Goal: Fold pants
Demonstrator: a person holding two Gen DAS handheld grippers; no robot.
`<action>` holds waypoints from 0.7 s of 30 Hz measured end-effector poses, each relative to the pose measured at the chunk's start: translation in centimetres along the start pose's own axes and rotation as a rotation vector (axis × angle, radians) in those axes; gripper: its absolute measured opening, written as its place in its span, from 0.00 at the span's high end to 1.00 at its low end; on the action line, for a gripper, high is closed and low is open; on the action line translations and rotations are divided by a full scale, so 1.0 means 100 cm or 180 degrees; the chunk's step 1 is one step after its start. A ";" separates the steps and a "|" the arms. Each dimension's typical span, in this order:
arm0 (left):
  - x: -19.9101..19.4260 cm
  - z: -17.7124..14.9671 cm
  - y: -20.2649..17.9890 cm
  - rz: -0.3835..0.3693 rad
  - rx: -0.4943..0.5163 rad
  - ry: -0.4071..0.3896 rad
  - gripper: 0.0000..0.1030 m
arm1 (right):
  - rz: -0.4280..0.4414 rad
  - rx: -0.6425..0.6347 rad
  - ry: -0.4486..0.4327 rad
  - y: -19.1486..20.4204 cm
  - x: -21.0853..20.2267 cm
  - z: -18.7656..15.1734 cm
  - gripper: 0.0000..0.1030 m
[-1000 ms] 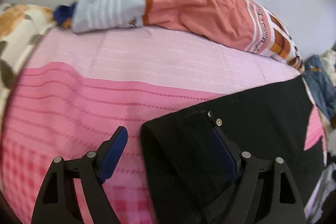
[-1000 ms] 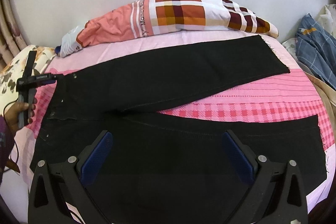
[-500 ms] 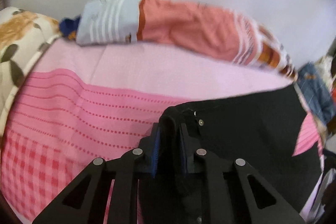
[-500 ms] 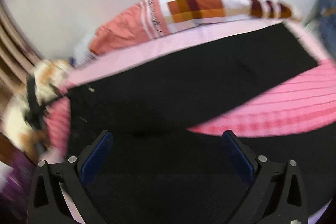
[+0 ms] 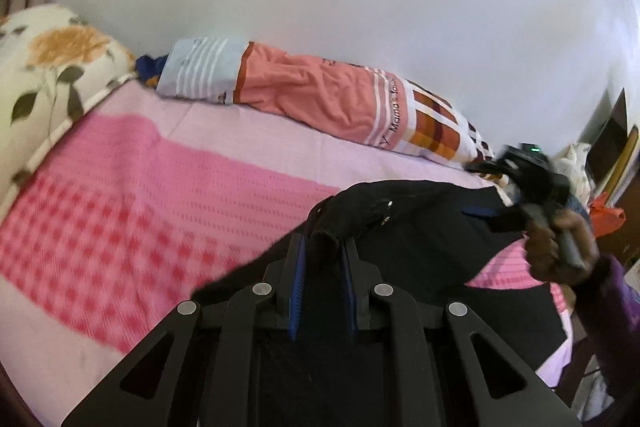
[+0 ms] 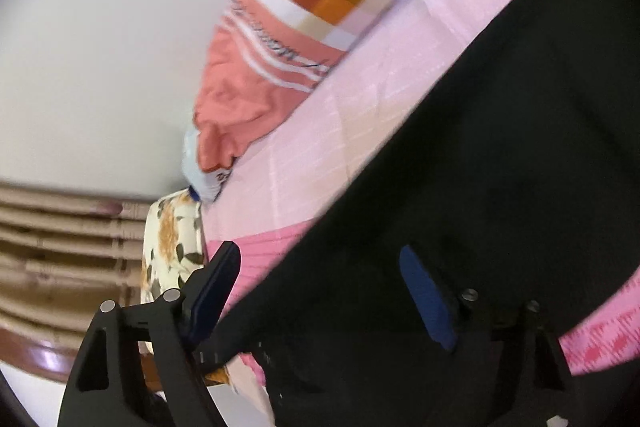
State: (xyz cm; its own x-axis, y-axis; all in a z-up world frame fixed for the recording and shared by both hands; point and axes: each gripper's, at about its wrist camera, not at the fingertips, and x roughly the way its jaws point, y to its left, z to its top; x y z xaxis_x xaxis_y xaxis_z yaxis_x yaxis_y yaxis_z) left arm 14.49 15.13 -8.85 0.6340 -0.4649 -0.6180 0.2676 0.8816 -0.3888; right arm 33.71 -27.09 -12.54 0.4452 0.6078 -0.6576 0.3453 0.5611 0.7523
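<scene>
Black pants (image 5: pixel 420 235) lie on a pink bedspread (image 5: pixel 140 187). My left gripper (image 5: pixel 323 247) is shut on a bunched fold of the waistband, which it holds raised off the bed. At the right of the left wrist view, a person's hand (image 5: pixel 560 251) holds the other tool over the pants. In the right wrist view the picture is rolled over. My right gripper (image 6: pixel 320 271) is low over the pants (image 6: pixel 500 147), its jaws closing. Black cloth lies between the blue pads (image 6: pixel 426 299), which do not press on it.
A long orange and checked bolster (image 5: pixel 320 99) lies along the white wall. A floral pillow (image 5: pixel 52 67) is at the bed's left end, and striped curtains (image 6: pixel 60 247) hang beyond it. Loose clothes (image 5: pixel 606 217) are heaped past the bed's right side.
My left gripper shut on the waistband and lifted it, drawing the cloth up and across. My right gripper rolled, swung down toward the pants' edge, and its jaws have begun to narrow.
</scene>
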 end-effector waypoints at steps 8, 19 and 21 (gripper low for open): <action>-0.014 -0.024 0.012 -0.0035 -0.0509 0.0132 0.83 | -0.0163 0.0007 -0.0050 -0.014 0.016 -0.007 0.92; -0.046 -0.047 0.030 0.0111 -0.0732 0.0303 0.83 | -0.0082 -0.0497 -0.0079 -0.019 -0.059 -0.144 0.92; -0.053 -0.044 0.024 0.0106 -0.0697 0.0275 0.83 | -0.0093 -0.0506 -0.0045 -0.027 -0.062 -0.161 0.93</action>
State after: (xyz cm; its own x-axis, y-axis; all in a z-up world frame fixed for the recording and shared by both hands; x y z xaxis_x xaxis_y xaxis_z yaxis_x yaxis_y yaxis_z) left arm 8.57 19.28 -9.55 0.5729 -0.4495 -0.6854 0.0778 0.8623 -0.5004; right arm 16.68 -23.30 -11.10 0.4488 0.5825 -0.6777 0.2237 0.6610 0.7163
